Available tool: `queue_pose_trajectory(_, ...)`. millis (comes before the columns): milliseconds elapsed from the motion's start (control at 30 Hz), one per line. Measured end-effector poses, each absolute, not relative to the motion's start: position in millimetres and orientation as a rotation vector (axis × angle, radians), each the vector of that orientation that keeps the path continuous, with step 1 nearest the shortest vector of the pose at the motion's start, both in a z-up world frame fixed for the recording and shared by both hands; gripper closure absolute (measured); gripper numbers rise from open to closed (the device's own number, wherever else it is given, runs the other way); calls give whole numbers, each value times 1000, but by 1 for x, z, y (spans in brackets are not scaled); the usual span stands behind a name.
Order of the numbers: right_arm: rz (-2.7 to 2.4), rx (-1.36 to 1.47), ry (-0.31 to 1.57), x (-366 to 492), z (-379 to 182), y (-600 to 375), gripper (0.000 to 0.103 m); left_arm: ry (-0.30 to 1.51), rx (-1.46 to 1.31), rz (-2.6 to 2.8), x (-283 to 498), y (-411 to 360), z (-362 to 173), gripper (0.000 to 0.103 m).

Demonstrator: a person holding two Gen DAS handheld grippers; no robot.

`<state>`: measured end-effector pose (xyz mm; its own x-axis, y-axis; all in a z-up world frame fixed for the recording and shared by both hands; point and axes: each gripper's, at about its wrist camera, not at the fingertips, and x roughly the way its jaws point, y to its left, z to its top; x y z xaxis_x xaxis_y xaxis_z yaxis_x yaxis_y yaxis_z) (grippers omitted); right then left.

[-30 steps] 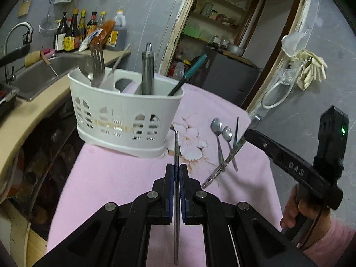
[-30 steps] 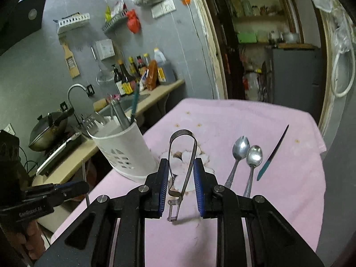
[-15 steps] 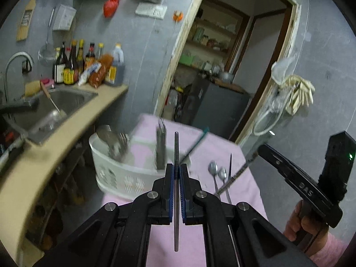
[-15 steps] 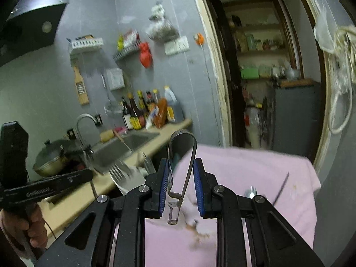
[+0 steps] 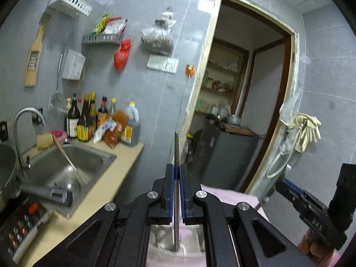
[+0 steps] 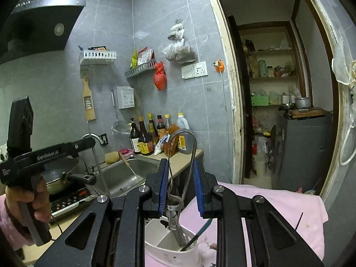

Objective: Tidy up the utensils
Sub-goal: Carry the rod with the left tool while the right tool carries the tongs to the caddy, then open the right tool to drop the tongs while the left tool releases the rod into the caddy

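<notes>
My left gripper is shut on a thin metal chopstick that stands upright; its lower tip hangs over the blurred white utensil holder. My right gripper is shut on metal tongs, loop end up, their lower end just above the white utensil holder. A metal handle and a dark teal-handled utensil stand in the holder. The holder sits on a pink cloth. The left gripper body also shows in the right wrist view.
A steel sink with faucet and sauce bottles lies on the counter to the left. A stove with a wok is further left. A doorway with a grey cabinet is to the right. A thin dark utensil lies on the cloth.
Both grippers have risen and tilted up, each keeping its utensil. The holder has dropped to the bottom of both views, under the fingers. The spoons on the cloth are out of view.
</notes>
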<state>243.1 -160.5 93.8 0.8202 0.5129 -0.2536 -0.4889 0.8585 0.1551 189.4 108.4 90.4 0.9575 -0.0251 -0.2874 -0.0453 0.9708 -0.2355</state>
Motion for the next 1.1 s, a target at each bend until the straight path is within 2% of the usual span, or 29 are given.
queue_pose_trajectory(267,508,34,398,259,57,-135,83,338,-170,-10,225,111,64,98)
queue_pose_trajectory(733,486,8,569,269,1,-119,82,470,-202,-44,237,112,-3,98)
queue_pose_trajectory(767,487,15,578,270,-1,-120,82,495,-208,-51,238,112,-7,98)
queue_pose_trajectory(833,491,37,575,267,-1,-125,72,519,-221,-63,237,112,-10,97)
queue_pose_trajectory(900,498,62,560,264,2,-131,69,537,-237,-77,235,113,-12,97)
queue_pose_trajectory(1000,493,88,540,262,9,-140,69,551,-263,-82,233,114,-12,91)
queue_pose_trajectory(1067,475,109,513,257,17,-150,68,546,-278,-76,230,114,-10,80)
queue_pose_trajectory(1100,464,113,503,256,20,-154,62,535,-288,-74,228,113,-6,72)
